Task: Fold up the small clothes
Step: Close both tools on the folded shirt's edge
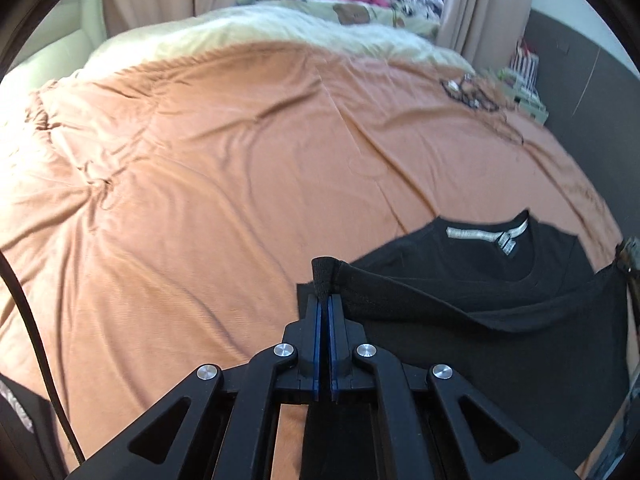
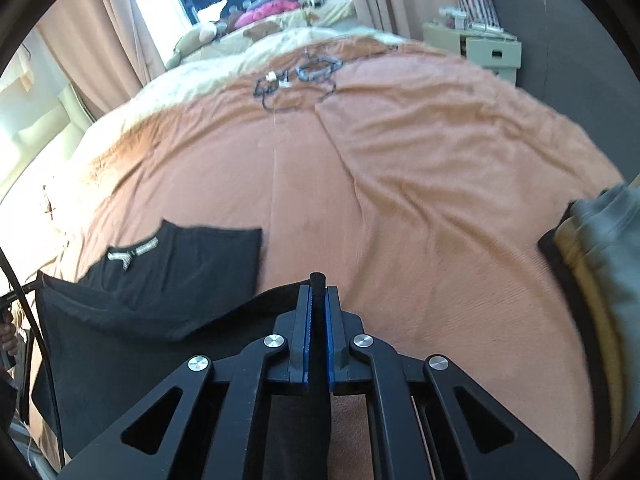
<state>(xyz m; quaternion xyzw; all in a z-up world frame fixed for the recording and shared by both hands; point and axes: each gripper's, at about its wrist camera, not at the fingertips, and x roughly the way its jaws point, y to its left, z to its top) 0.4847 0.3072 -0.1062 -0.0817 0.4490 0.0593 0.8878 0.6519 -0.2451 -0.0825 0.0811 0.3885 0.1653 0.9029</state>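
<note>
In the left wrist view, the left gripper [image 1: 325,300] has its fingers [image 1: 314,316] pressed together on a bunched edge of the black shirt [image 1: 480,280], and a small nub of the fabric pokes up past the fingertips. From that pinch the held edge stretches away to the right of the fingers, sagging in the middle, to where the other gripper holds it at the picture's right rim. Beyond and below this lifted edge the rest of the shirt lies on the bed, its neckline with a pale label ahead and right of the fingers. The orange bedcover [image 1: 220,180] spreads ahead and left of the fingers, wrinkled. Far ahead to the right a tangle of dark cable [image 1: 472,94] lies on it.

In the right wrist view, the right gripper [image 2: 318,300] likewise pinches the black shirt [image 2: 160,292] between closed fingers [image 2: 304,312], a dark fold standing out at the tips. The garment extends left of the fingers, its collar label ahead and left. The orange bedcover [image 2: 400,200] fills the area ahead and right. A stack of folded clothes [image 2: 600,248], grey over yellow, sits far right of the fingers. The cable tangle [image 2: 300,76] lies far ahead.
</note>
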